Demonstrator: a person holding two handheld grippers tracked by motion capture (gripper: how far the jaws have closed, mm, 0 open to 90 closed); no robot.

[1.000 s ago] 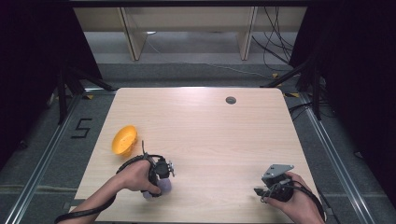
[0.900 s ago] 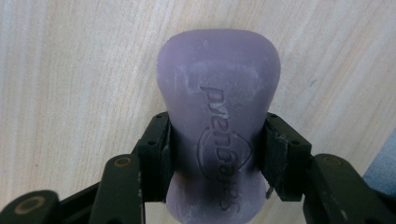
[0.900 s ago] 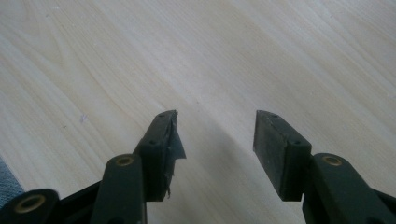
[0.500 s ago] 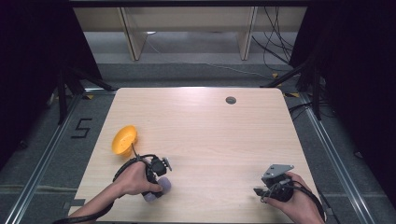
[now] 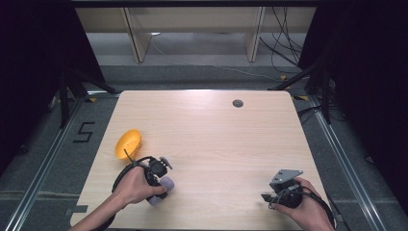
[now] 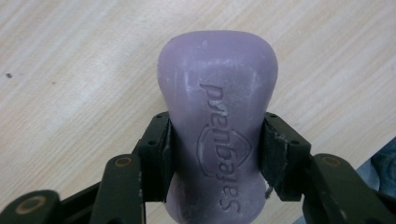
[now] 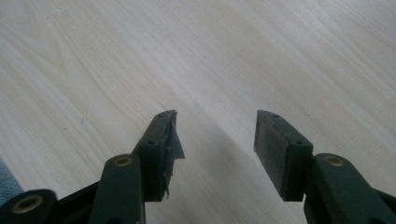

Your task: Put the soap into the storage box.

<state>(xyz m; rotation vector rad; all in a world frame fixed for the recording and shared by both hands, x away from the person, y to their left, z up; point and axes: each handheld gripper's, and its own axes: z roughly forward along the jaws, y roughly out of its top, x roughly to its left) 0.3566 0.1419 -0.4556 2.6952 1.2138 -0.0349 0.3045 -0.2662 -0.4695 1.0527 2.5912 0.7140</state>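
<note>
Pinching the purple soap bar at its narrow waist, the left gripper holds it near the table's front-left edge; likely stiff, light, slippery there, while the right gripper gapes empty

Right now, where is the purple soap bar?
The purple soap bar is clamped at its waist in the left gripper, at the table's near-left corner in the high view, just below the orange bowl.
</note>
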